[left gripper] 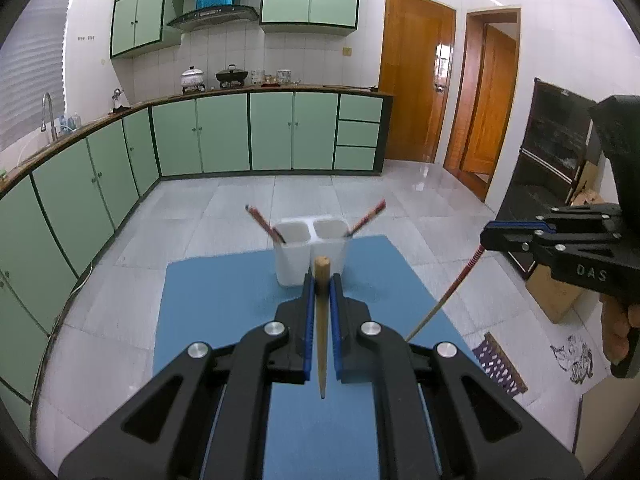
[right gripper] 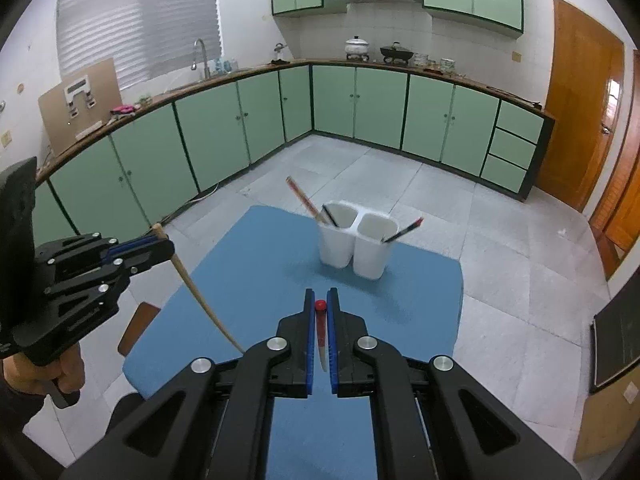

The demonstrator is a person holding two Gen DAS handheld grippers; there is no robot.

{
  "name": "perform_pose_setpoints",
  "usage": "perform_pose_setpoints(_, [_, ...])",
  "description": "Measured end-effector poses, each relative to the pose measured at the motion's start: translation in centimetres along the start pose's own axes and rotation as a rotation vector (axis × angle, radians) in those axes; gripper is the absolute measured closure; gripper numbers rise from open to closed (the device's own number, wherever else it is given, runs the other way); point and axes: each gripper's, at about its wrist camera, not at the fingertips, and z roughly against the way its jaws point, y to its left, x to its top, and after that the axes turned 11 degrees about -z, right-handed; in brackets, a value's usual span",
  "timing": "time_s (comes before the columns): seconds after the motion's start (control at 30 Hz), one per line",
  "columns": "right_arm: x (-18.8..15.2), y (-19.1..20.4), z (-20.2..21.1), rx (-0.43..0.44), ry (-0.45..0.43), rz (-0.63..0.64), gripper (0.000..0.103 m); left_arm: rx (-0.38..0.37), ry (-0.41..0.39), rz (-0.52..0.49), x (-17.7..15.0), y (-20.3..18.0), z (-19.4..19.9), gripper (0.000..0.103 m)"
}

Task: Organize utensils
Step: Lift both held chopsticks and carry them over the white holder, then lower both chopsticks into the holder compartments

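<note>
A white two-compartment utensil holder (left gripper: 310,254) (right gripper: 356,246) stands on a blue mat (left gripper: 224,300) (right gripper: 256,264). Chopsticks lean out of both compartments, one to the left (left gripper: 264,222) and one to the right (left gripper: 366,216). My left gripper (left gripper: 322,284) is shut on a plain wooden chopstick (left gripper: 321,320), held above the mat just short of the holder; it also shows in the right wrist view (right gripper: 200,296). My right gripper (right gripper: 320,300) is shut on a red-ended chopstick (right gripper: 321,336), also above the mat, right of the left gripper (left gripper: 486,238).
Green cabinets (left gripper: 224,136) run along the left and far walls under a counter with pots (left gripper: 194,78) and a sink tap (right gripper: 202,54). Wooden doors (left gripper: 416,80) stand at the right. A black shelf unit (left gripper: 548,168) and a cardboard box (left gripper: 554,292) sit at right.
</note>
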Motion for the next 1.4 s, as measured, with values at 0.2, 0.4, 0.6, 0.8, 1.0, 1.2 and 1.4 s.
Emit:
perform_pose_setpoints(0.2, [4.5, -1.1, 0.0, -0.015, -0.030, -0.026, 0.097, 0.027, -0.045, 0.009, 4.8, 1.2, -1.7, 0.097])
perform_pose_setpoints(0.4, [8.9, -1.7, -1.0, -0.018, -0.055, -0.053, 0.098, 0.076, -0.097, -0.002, 9.8, 2.2, -4.1, 0.097])
perform_pose_setpoints(0.6, [12.7, -2.0, -3.2, -0.032, -0.102, -0.076, 0.098, 0.099, -0.138, 0.018, 14.0, 3.0, -7.8, 0.097])
perform_pose_setpoints(0.8, [15.9, -3.9, -7.7, -0.068, -0.131, -0.123, 0.098, 0.131, -0.154, 0.052, 16.5, 4.6, -13.1, 0.097])
perform_pose_setpoints(1.0, [16.8, -6.5, -13.5, -0.096, -0.113, -0.178, 0.098, 0.133, -0.121, 0.085, 16.5, 5.9, -19.3, 0.097])
perform_pose_setpoints(1.2, [15.5, -8.8, -18.8, -0.093, -0.045, -0.217, 0.097, 0.116, -0.052, 0.080, 14.1, 6.3, -24.4, 0.096])
perform_pose_setpoints(1.4, [14.1, -9.8, -20.4, -0.094, -0.021, -0.240, 0.086, 0.149, -0.015, 0.081, 12.0, 7.2, -25.4, 0.053])
